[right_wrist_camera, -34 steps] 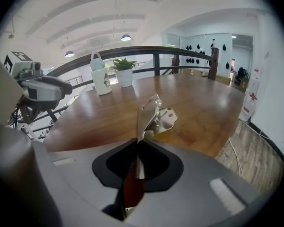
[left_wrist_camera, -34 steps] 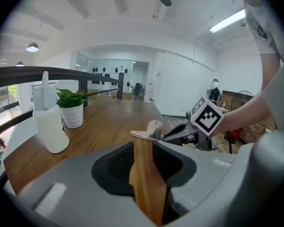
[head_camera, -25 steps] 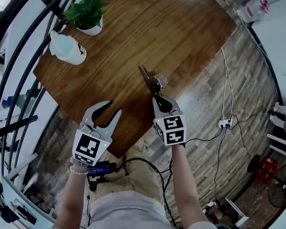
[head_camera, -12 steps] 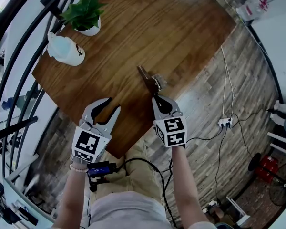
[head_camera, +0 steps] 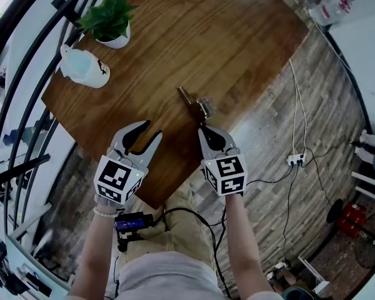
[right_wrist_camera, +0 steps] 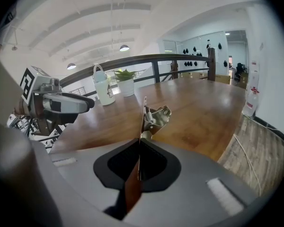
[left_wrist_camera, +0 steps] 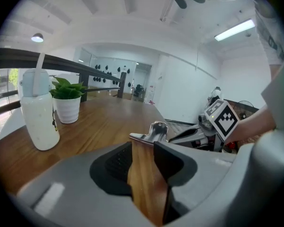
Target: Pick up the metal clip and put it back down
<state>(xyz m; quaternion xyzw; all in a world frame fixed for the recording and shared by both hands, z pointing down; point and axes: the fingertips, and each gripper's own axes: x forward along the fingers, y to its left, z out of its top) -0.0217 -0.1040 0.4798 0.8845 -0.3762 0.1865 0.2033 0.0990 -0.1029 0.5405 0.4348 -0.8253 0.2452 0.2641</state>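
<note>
The metal clip [head_camera: 197, 104] is a brass-coloured spring clip, seen near the front edge of the wooden table [head_camera: 175, 36]. My right gripper [head_camera: 204, 130] is shut on its near end. In the right gripper view the clip [right_wrist_camera: 154, 117] stands on edge straight out of the gripper [right_wrist_camera: 139, 141]; the jaws have just been closing with the clip's tail between them. I cannot tell whether the clip touches the table. My left gripper [head_camera: 149, 130] hangs open and empty over the table's front edge, left of the clip. The left gripper view shows the clip [left_wrist_camera: 155, 130] beyond the gripper [left_wrist_camera: 143, 146].
A potted plant [head_camera: 112, 19] and a white jug [head_camera: 84, 66] stand at the table's far left, by a dark railing [head_camera: 25, 105]. Right of the table, cables and a power strip [head_camera: 294, 161] lie on the plank floor.
My left gripper has moved a little forward over the table edge, toward the clip. The right gripper and the clip have barely shifted.
</note>
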